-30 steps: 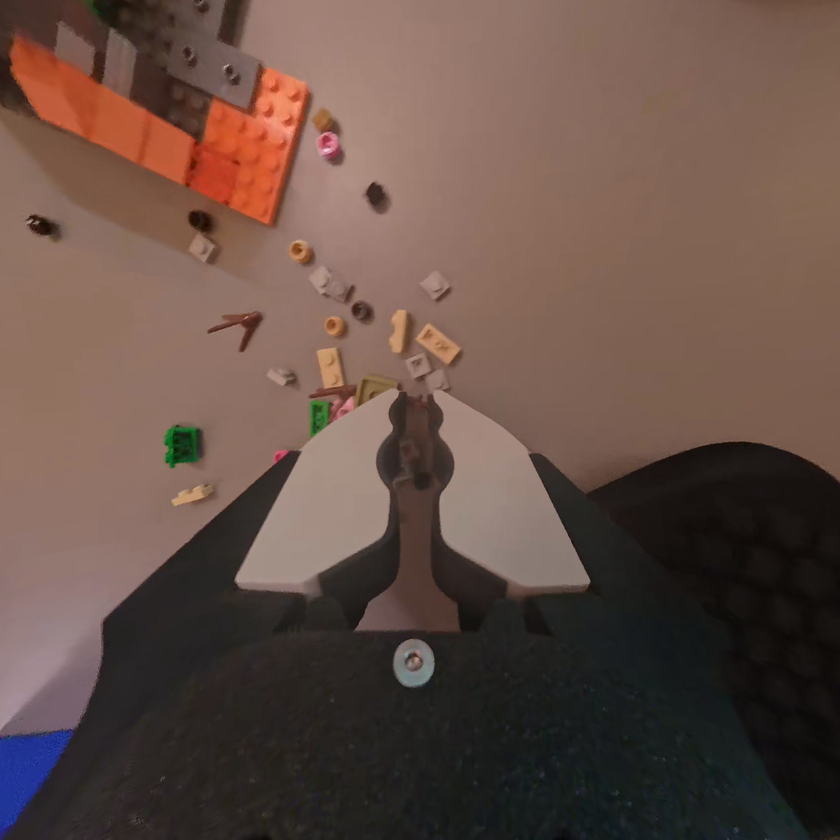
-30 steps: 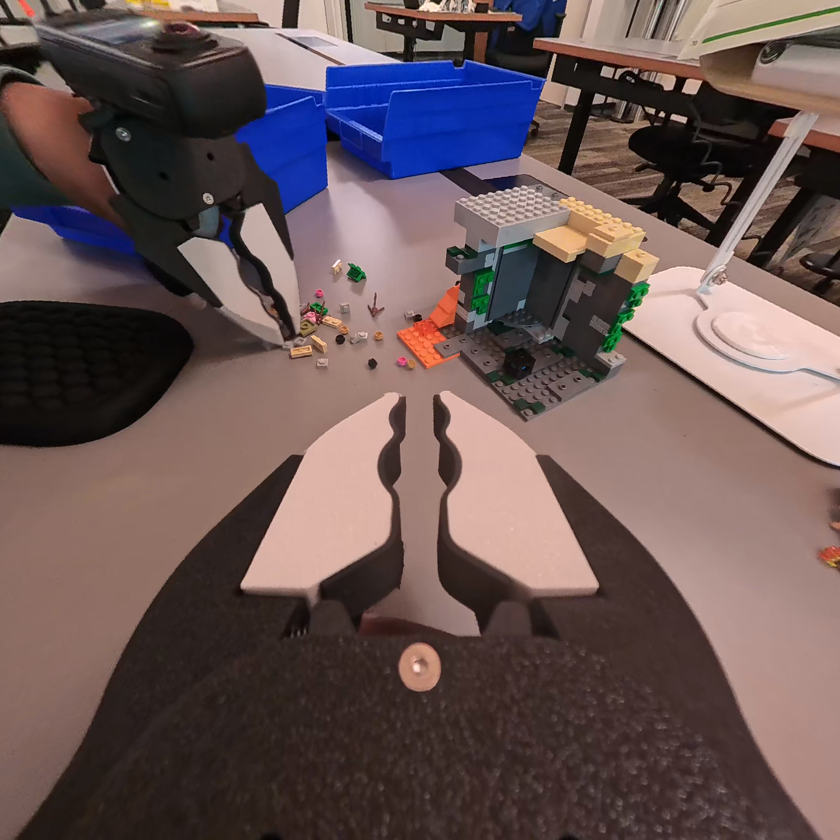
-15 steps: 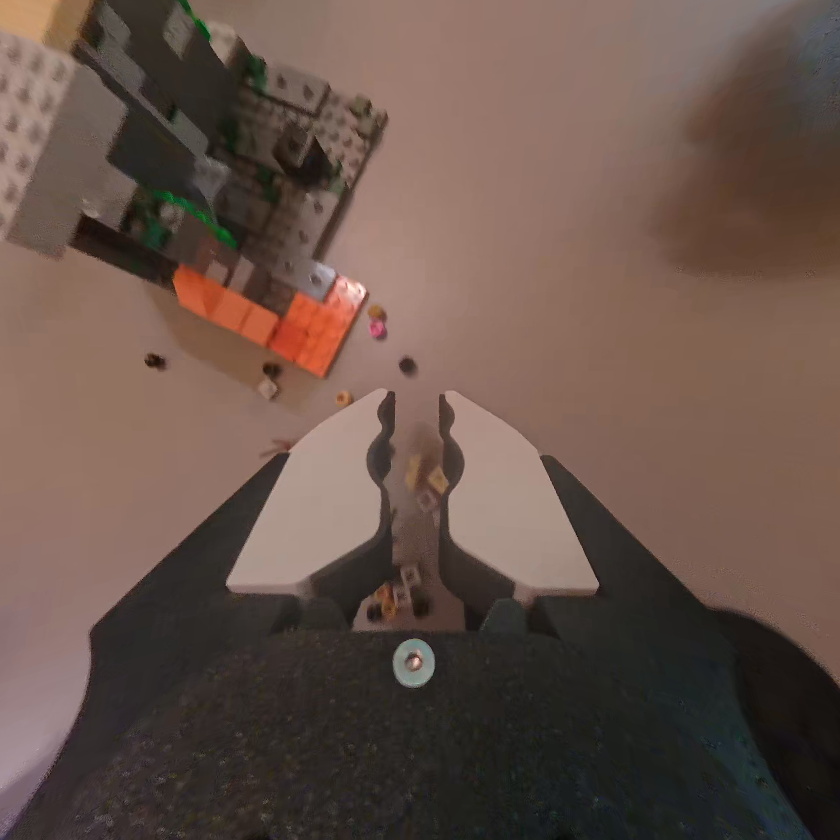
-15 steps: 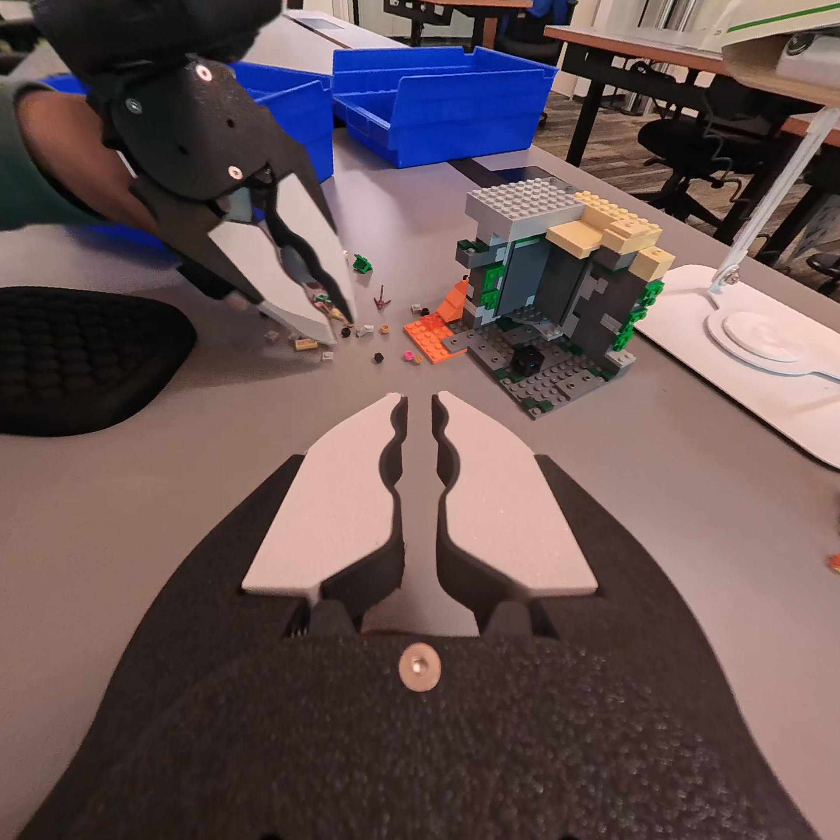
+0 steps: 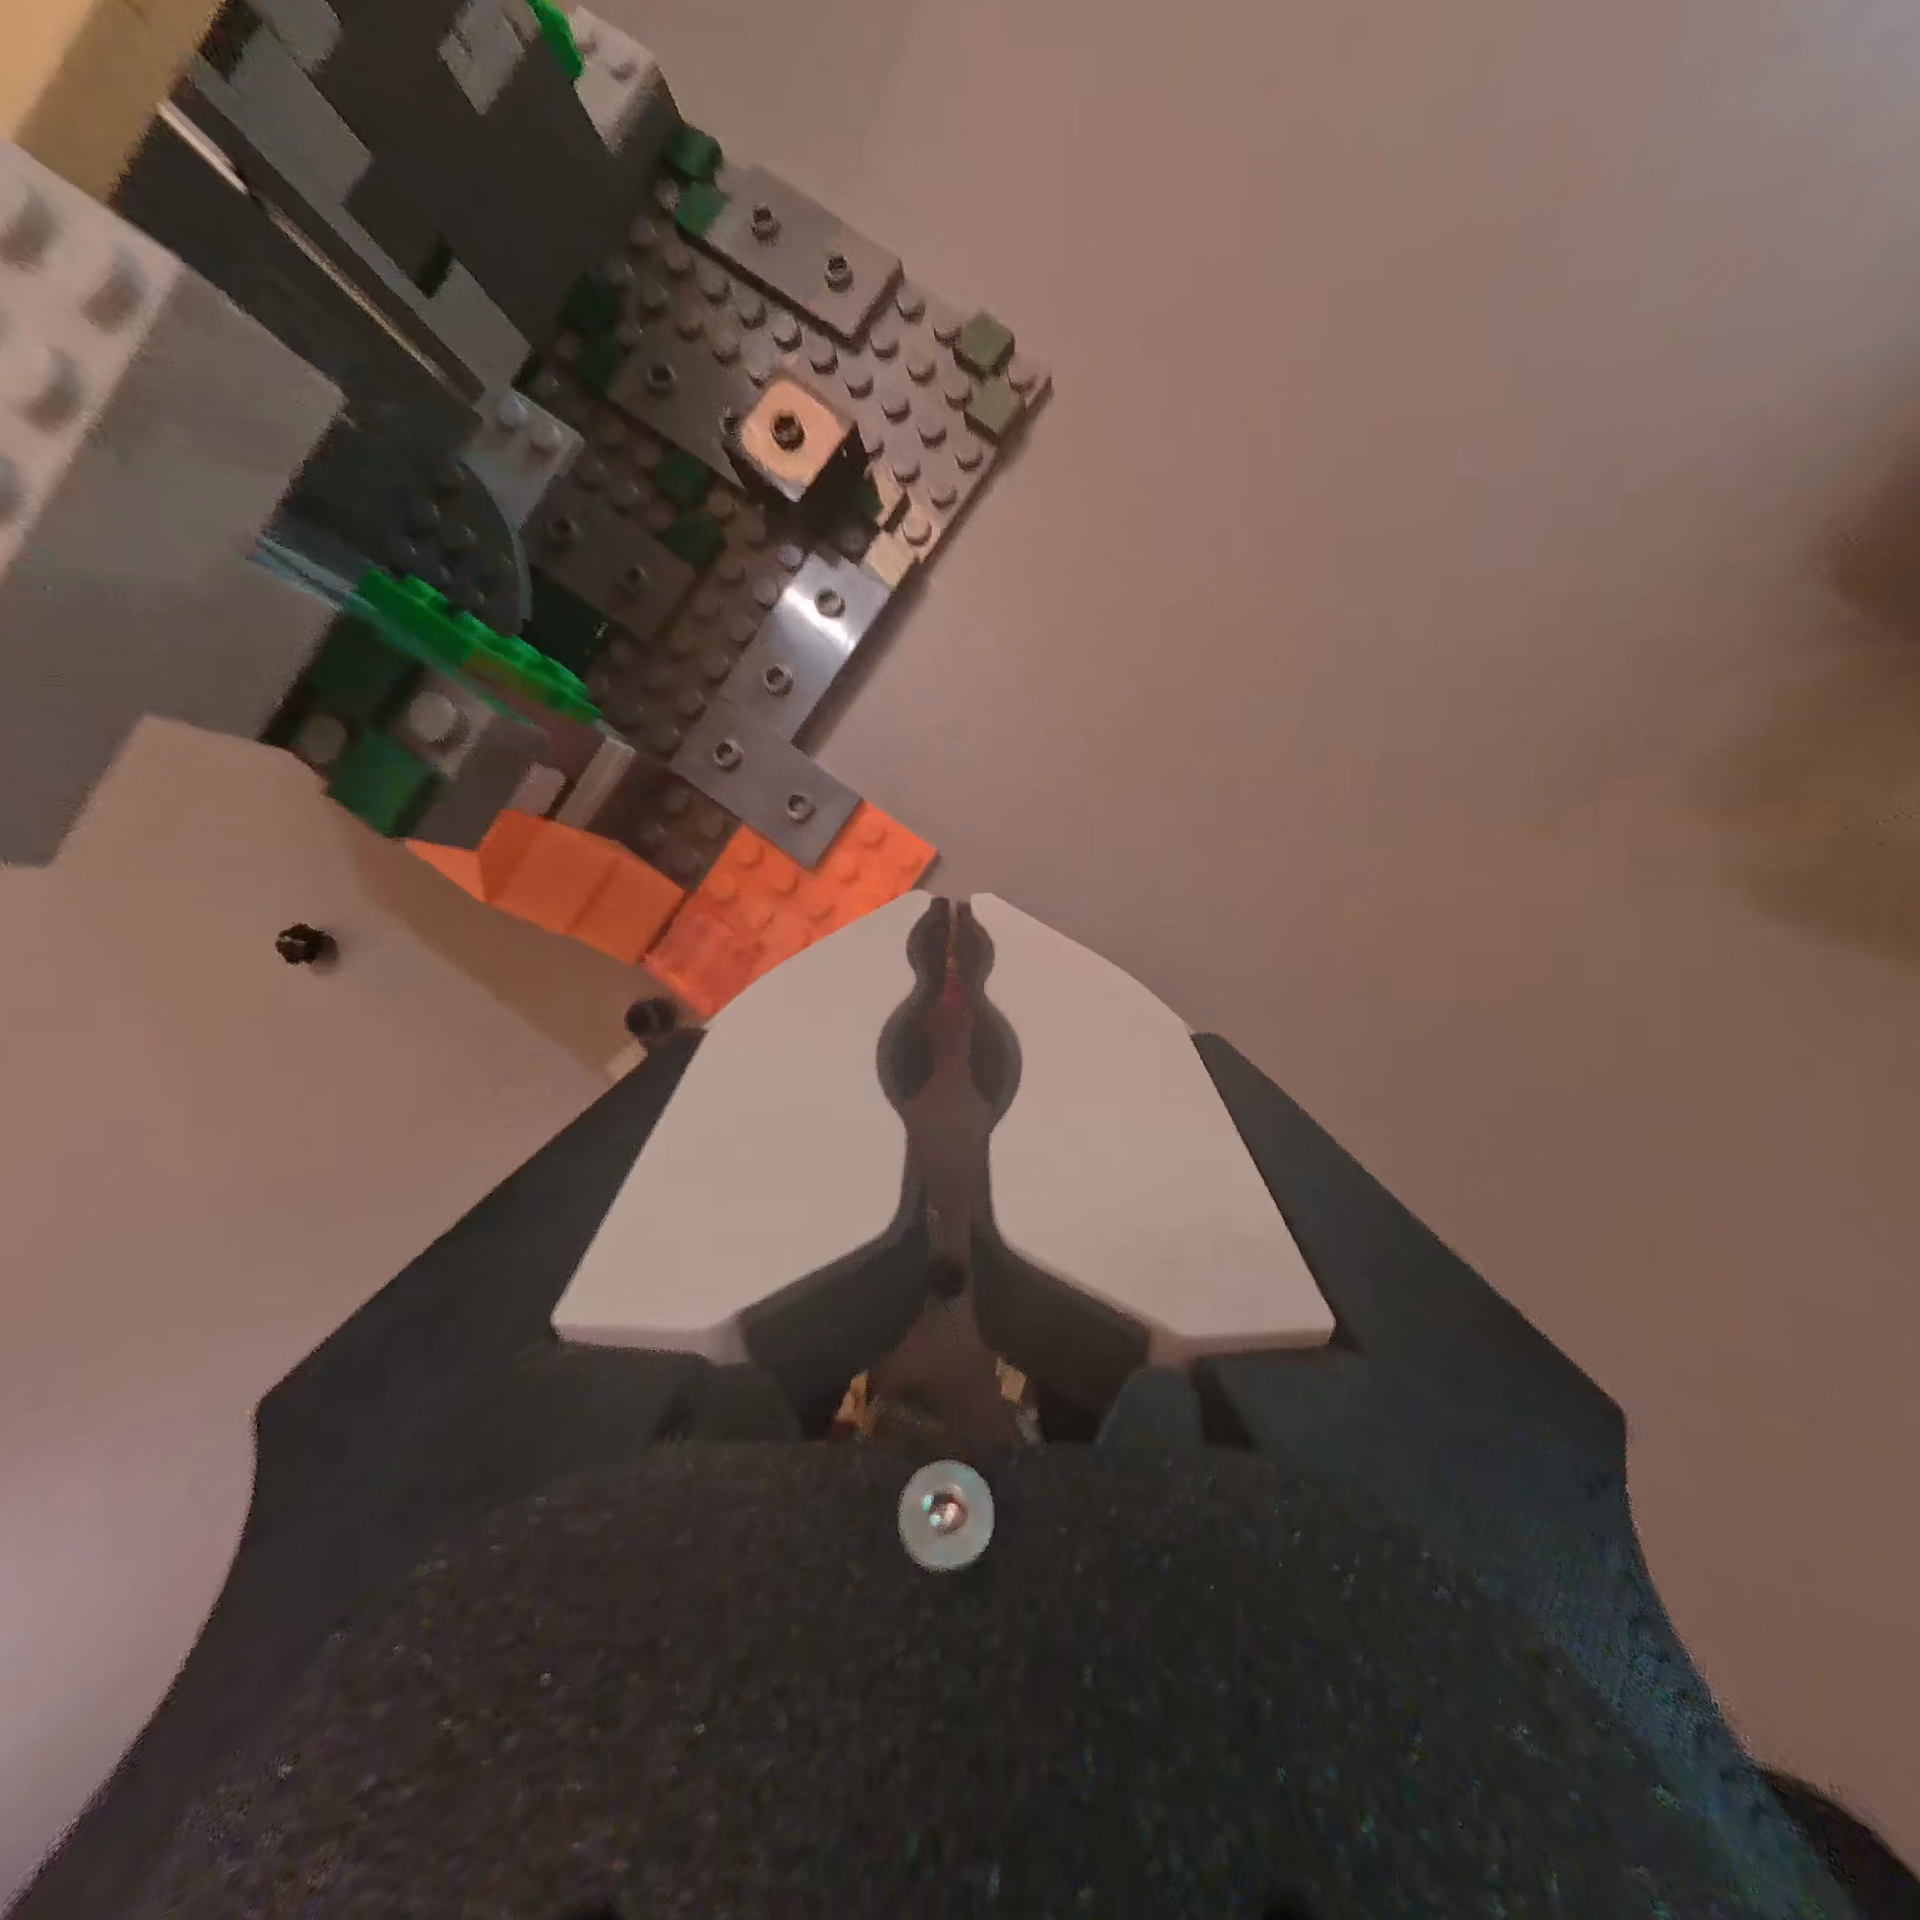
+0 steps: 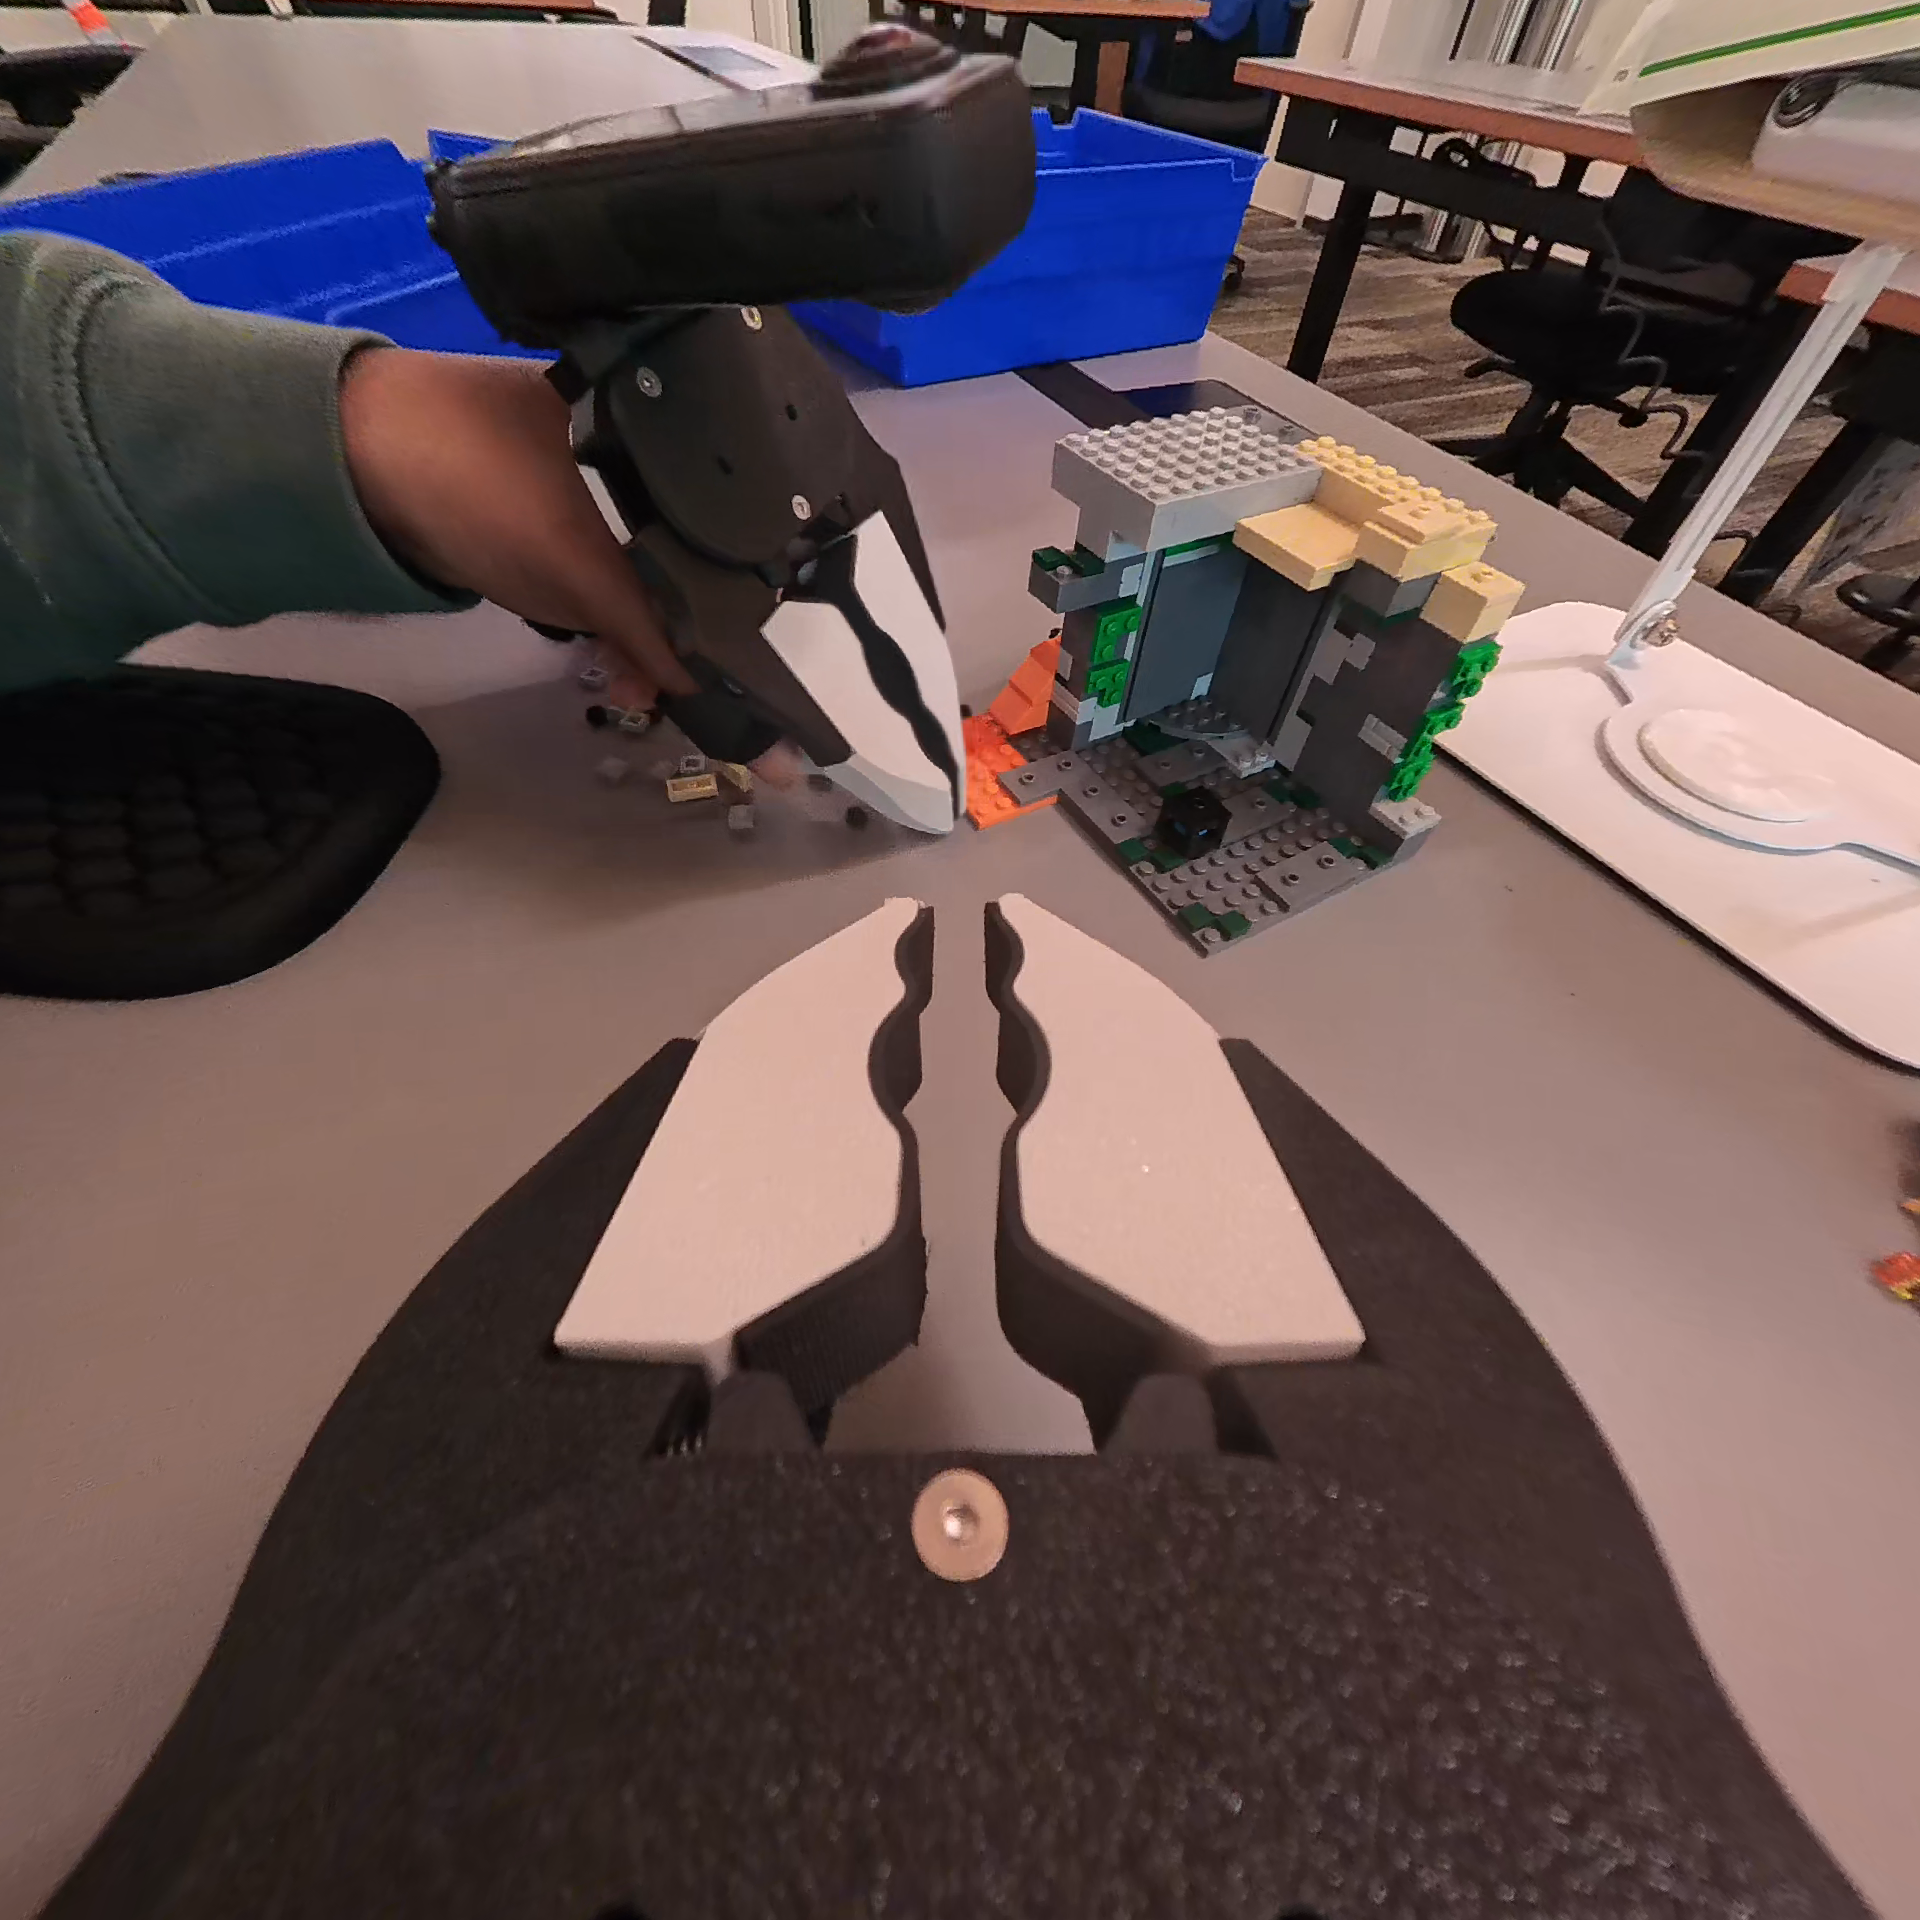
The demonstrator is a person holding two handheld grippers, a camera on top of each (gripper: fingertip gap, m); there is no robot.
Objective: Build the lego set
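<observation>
Left claw (image 5: 954, 906), wide apart half a second before over the scattered loose pieces, had drawn its tips nearly together, and a thin reddish sliver (image 5: 950, 997) showed in the slit between them; whether the pads pressed on it could not be told. It had moved off the heap of small bricks (image 6: 694, 777) and stood with its tips just beside the near corner of the orange plate (image 5: 790, 904) at the foot of the brick building (image 6: 1268, 644), which had grown larger and closer in its own view. A second before, it had been well back among the loose pieces, with only the orange plate in sight. From the other side, a hand (image 6: 499, 520) in a green sleeve (image 6: 156, 457) held that claw tilted down, its tips low over the grey worktop (image 6: 1558, 1143), the loose bricks lying behind them. Right claw (image 6: 958, 914) hung over the bare middle of the worktop with a narrow slit between its pads and nothing in it, much as in both earlier frames, perhaps a little narrower. Blue bins (image 6: 1091, 249) stood along the far edge, a black mat (image 6: 187, 821) at the left edge, and a white lamp base (image 6: 1714, 769) at the right edge.
</observation>
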